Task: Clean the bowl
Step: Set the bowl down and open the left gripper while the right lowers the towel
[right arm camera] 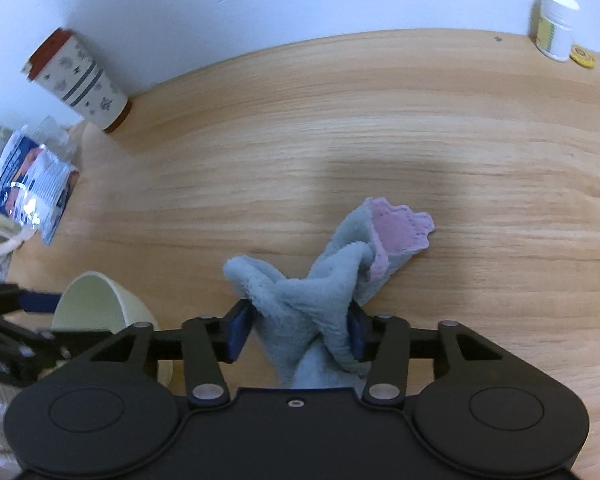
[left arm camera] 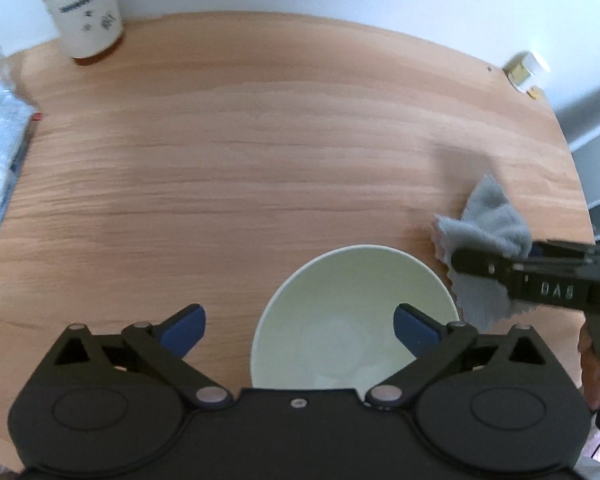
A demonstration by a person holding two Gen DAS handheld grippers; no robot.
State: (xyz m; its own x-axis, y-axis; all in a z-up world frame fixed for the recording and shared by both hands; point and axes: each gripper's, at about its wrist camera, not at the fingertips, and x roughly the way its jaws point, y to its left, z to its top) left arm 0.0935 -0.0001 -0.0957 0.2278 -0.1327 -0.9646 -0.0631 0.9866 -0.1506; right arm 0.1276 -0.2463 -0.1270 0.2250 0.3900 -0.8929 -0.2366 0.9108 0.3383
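A pale cream bowl sits on the wooden table, right in front of my left gripper, which is open with its right blue fingertip over the bowl's inside. The bowl also shows in the right wrist view at lower left. My right gripper is shut on a grey cloth with a pink underside, bunched between the pads. In the left wrist view the right gripper holds the cloth just right of the bowl.
A patterned paper cup stands at the table's far left, with a plastic packet beside it. A small white jar and a yellow disc sit at the far right corner. A white wall backs the table.
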